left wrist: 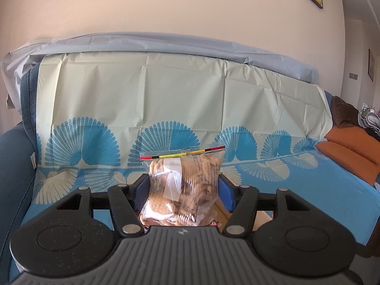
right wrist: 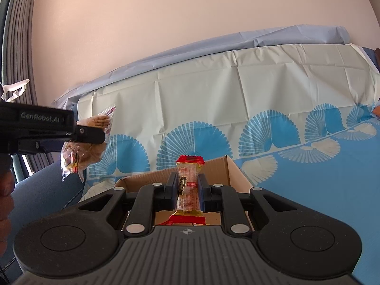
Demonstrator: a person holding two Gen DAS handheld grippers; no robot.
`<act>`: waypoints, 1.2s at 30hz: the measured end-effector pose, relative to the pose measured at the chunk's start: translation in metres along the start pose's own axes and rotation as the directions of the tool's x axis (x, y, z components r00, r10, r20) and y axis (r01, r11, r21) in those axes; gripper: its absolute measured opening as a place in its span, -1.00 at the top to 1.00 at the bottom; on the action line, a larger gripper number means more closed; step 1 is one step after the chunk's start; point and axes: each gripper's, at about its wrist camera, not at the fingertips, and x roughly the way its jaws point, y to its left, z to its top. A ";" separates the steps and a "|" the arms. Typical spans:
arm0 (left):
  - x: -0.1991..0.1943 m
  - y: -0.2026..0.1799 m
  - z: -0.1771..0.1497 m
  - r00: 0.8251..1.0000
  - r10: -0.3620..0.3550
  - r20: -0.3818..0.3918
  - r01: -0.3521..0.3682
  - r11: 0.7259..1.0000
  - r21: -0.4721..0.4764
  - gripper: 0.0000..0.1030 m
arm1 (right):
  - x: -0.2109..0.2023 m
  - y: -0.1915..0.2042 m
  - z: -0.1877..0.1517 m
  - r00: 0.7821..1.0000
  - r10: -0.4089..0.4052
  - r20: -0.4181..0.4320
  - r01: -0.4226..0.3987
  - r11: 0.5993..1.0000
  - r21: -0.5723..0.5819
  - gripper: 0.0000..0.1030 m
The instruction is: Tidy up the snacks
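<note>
My left gripper (left wrist: 184, 185) is shut on a clear zip bag of brown biscuits (left wrist: 185, 190) and holds it upright in the air in front of the covered sofa. The same bag (right wrist: 82, 147) and left gripper (right wrist: 95, 135) show at the left of the right wrist view. My right gripper (right wrist: 188, 187) is shut on a red and gold wrapped snack bar (right wrist: 188, 190), held upright above an open cardboard box (right wrist: 228, 168). A corner of the box (left wrist: 222, 215) shows below the bag in the left wrist view.
A sofa draped in a cream and blue fan-patterned cloth (left wrist: 166, 99) fills the background, with a wall behind. An orange cushion (left wrist: 349, 147) lies at the right. A grey curtain (right wrist: 19, 47) hangs at the far left.
</note>
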 end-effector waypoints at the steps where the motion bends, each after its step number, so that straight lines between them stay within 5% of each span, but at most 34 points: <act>1: 0.002 -0.003 0.003 1.000 -0.004 0.006 0.004 1.000 0.000 -0.52 | 0.001 0.000 0.000 1.000 -0.003 -0.002 0.003 1.000 0.001 0.65; 3: 0.001 -0.008 0.007 0.999 -0.025 0.022 0.025 1.000 0.009 -0.65 | 0.004 0.000 0.000 1.000 -0.009 -0.017 0.009 1.000 0.002 0.59; 5: -0.004 -0.012 0.007 0.999 -0.034 0.029 0.033 0.999 0.024 -0.66 | 0.009 0.002 -0.001 0.999 -0.028 -0.044 0.027 1.000 -0.007 0.01; 6: -0.007 -0.012 0.005 0.999 -0.036 0.030 0.035 0.999 0.029 -0.67 | 0.009 0.003 -0.002 0.998 -0.043 -0.039 0.043 0.999 -0.017 -0.45; 7: -0.011 -0.012 0.002 0.999 -0.039 0.029 0.038 0.999 0.029 -0.67 | 0.008 0.004 -0.001 0.999 -0.046 -0.029 0.045 0.999 -0.025 -0.61; 13: -0.045 0.002 -0.030 1.000 -0.001 0.010 0.001 1.000 -0.024 -0.83 | 0.005 0.005 -0.003 0.997 -0.071 -0.030 0.070 0.997 -0.035 -0.90; 20: -0.088 0.013 -0.065 0.996 0.091 -0.006 -0.092 0.995 -0.045 -0.97 | -0.009 0.013 -0.003 0.992 -0.127 -0.020 0.125 0.989 -0.083 -0.99; 29: -0.108 0.021 -0.100 0.990 0.052 -0.132 -0.066 0.992 -0.105 -0.99 | -0.048 0.003 -0.001 0.969 -0.232 -0.080 0.233 0.973 -0.006 -0.99; 36: -0.110 0.020 -0.119 0.972 0.082 -0.219 -0.111 0.986 -0.122 -0.99 | -0.090 0.008 -0.001 0.971 -0.224 -0.085 0.221 0.974 -0.048 -0.99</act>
